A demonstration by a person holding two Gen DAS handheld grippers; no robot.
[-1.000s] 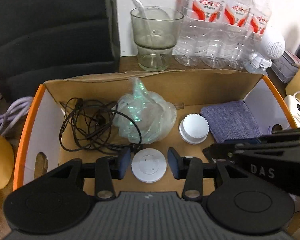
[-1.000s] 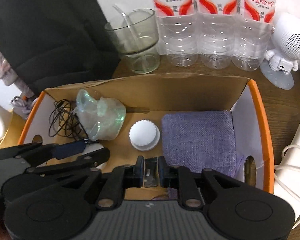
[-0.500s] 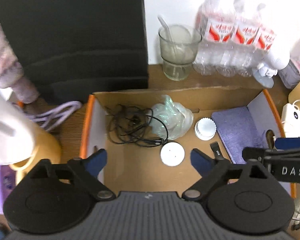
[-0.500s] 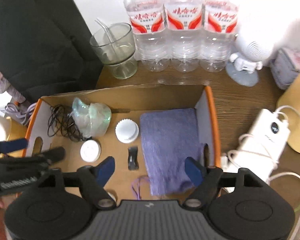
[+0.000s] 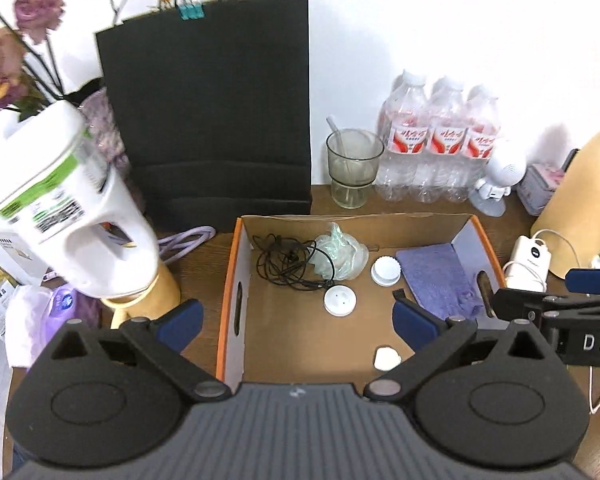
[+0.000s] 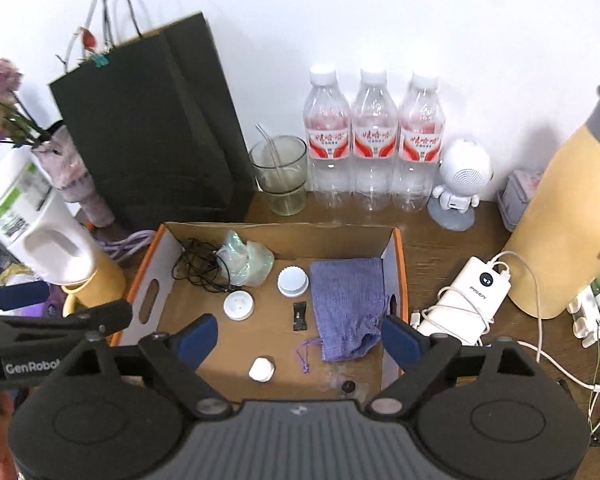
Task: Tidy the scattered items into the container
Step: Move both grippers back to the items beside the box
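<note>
Tongs first: the left tongs (image 5: 294, 322) stand with their blue pads spread wide and nothing between them, and the right tongs (image 6: 296, 340) are the same; both pairs have just been opening, and both hang empty above the orange-edged brown cardboard box (image 5: 230, 280) on the wooden worktop (image 6: 432, 248).

Directly below and ahead of the left tongs, on the box floor, lies a flat round white disc (image 5: 340, 299); below the right tongs lies a small black clip (image 6: 300, 315), its long axis running roughly away from the camera. Around these are a ridged white cap (image 6: 293, 281), a folded purple drawstring pouch (image 6: 346, 300) against the right wall, a crumpled clear plastic bag (image 6: 246, 262), a tangle of thin black cable (image 5: 284, 264) at the left, and a small white plug-like piece (image 6: 261, 369) near the front.

Everything small seems already inside the box. The nearest loose candidate outside is a white power bank wrapped in its white cable (image 6: 470, 296), lying on the worktop just beside the right wall, long axis slanting away to the right. It sits on the right tongs' side, so the right hand is nearer. Whether it counts as scattered I cannot say.
</note>
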